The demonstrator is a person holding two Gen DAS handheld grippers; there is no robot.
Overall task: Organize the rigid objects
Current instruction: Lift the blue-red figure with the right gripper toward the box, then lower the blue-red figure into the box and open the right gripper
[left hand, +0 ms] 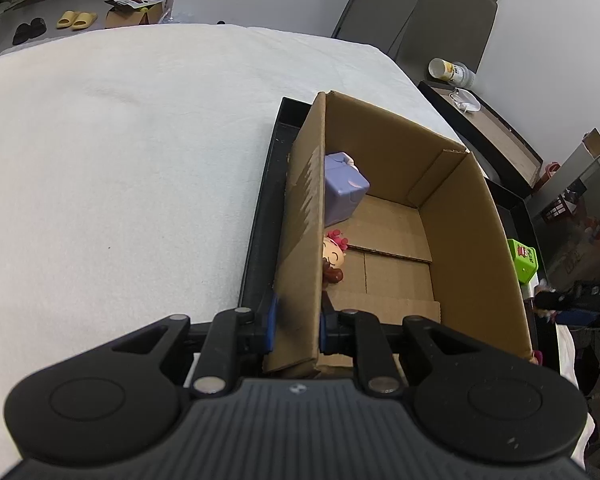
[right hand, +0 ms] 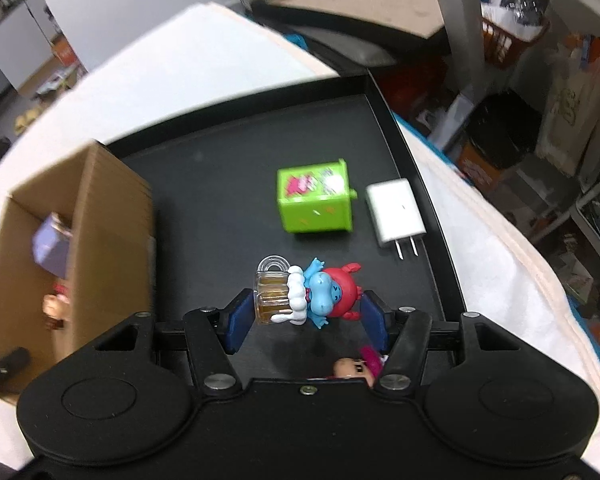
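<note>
My left gripper (left hand: 296, 326) is shut on the near left wall of the open cardboard box (left hand: 304, 240), which stands on a black tray (left hand: 260, 216). Inside the box lie a purple cube (left hand: 342, 186) and a small doll figure (left hand: 332, 258). My right gripper (right hand: 306, 316) is shut on a blue and red figurine with a beer mug (right hand: 308, 294) and holds it above the tray (right hand: 228, 200). A green toy box (right hand: 314, 202) and a white charger plug (right hand: 396, 210) lie on the tray. The cardboard box (right hand: 96, 240) is to the left in the right wrist view.
A pink-haired doll (right hand: 360, 366) lies on the tray just under my right gripper. White cloth (left hand: 120, 160) covers the table. A desk with a cup (left hand: 448, 70) stands behind. The green toy box (left hand: 522, 258) shows right of the cardboard box.
</note>
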